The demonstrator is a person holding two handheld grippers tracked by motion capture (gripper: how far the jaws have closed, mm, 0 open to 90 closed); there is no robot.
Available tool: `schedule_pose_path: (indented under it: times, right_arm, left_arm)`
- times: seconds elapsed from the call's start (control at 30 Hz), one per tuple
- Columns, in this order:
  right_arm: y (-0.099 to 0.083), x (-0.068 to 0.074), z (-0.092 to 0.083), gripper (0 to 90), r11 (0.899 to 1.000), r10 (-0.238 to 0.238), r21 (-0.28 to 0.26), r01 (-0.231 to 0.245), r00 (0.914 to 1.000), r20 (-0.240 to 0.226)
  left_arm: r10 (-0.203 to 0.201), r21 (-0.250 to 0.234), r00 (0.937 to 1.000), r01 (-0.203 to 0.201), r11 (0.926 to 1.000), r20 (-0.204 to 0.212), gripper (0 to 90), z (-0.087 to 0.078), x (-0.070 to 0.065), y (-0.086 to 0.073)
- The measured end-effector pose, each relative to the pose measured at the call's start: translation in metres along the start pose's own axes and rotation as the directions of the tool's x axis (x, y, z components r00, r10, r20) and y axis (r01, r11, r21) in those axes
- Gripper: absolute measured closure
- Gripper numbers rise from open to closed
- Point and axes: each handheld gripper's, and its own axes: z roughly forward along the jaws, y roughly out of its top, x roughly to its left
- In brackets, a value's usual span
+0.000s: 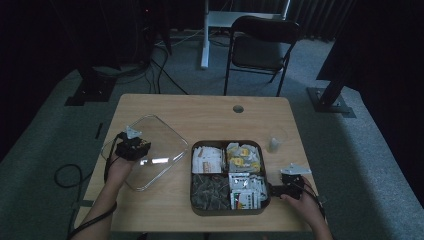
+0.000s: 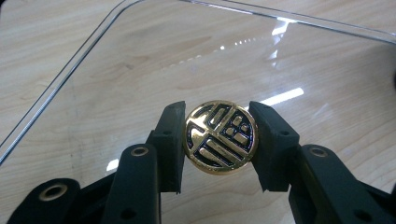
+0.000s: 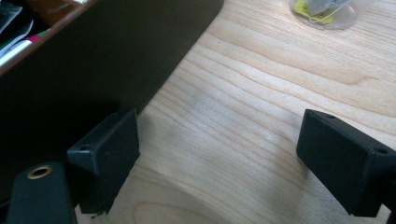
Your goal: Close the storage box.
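Two black hand-held grippers work at a pale wooden table [image 1: 210, 112]. Left gripper [image 2: 218, 140] has its jaws closed on a round gold-and-black knob [image 2: 219, 137], one pad pressing each side of the disc. That knob sits on a clear, square glass lid with rounded corners [image 2: 140, 60], which appears in the high view [image 1: 165, 140] to the left of the box, tilted, with the gripper [image 1: 131, 147] over its left part. Whether the lid's far edge touches the table cannot be told.

Taking the dark brown square box with four compartments [image 1: 227, 212] as the landmark: its rear left compartment holds white and tan sachets [image 1: 207, 159], its rear right compartment holds pale sachets with yellow print [image 1: 244, 157], its front left compartment holds dark grey-green packets [image 1: 209, 189], and its front right compartment holds white sachets with red and green marks [image 1: 246, 190]. Printing on them is too small to read.

Right gripper [image 3: 217, 154] stands with its jaws wide apart and nothing between them, low over bare table just beside the box's right wall [image 3: 93, 60]; one jaw is close against that wall. In the high view this gripper [image 1: 287, 187] lies at the box's right front corner.

Behind the box's right rear corner, apart from it, stands a small clear cup holding something pale [image 1: 274, 142]. Beyond the table, on grey carpet, stands a black folding chair [image 1: 260, 50].
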Motion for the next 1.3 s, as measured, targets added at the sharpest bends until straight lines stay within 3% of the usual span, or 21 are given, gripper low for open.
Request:
schedule_pose_path:
  times: [0.23,0.37,0.57,0.67,0.77,0.93,1.17,1.3]
  right_arm:
    - [0.0,0.0,0.0,12.5,1.0,-0.001,0.0,0.001,1.0,0.0]
    - [0.0,0.0,0.0,12.5,1.0,0.0,0.0,0.0,1.0,0.0]
    - [0.0,0.0,0.0,12.5,1.0,0.0,0.0,0.0,1.0,0.0]
    - [0.0,0.0,0.0,12.5,1.0,-0.001,0.0,0.001,1.0,0.0]
    - [0.0,0.0,0.0,12.5,1.0,0.0,0.0,0.0,1.0,0.0]
    - [0.0,0.0,0.0,12.4,1.0,0.0,0.0,0.0,1.0,0.0]
    - [0.0,0.0,0.0,12.5,1.0,-0.001,0.0,0.001,1.0,0.0]
    - [0.0,0.0,0.0,12.5,1.0,-0.002,-0.001,0.002,1.0,0.0]
  left_arm:
    - [0.01,-0.039,0.9998,-0.009,0.9992,0.017,59.0,-0.015,-0.003,0.017]
    - [0.044,-0.047,0.9984,-0.042,0.998,0.036,59.0,-0.021,-0.011,0.024]
    - [0.092,-0.073,0.992,-0.086,0.9936,0.086,58.9,-0.029,-0.029,0.035]
    - [0.125,-0.079,0.988,-0.118,0.9899,0.091,58.9,-0.031,-0.039,0.04]
    - [0.131,-0.086,0.9852,-0.122,0.9888,0.11,58.9,-0.031,-0.045,0.041]
    - [0.178,-0.097,0.974,-0.165,0.9815,0.14,58.9,-0.032,-0.061,0.046]
    - [0.21,-0.101,0.9625,-0.195,0.9756,0.171,58.9,-0.034,-0.073,0.051]
    - [0.232,-0.115,0.9504,-0.212,0.9704,0.207,58.9,-0.036,-0.083,0.054]
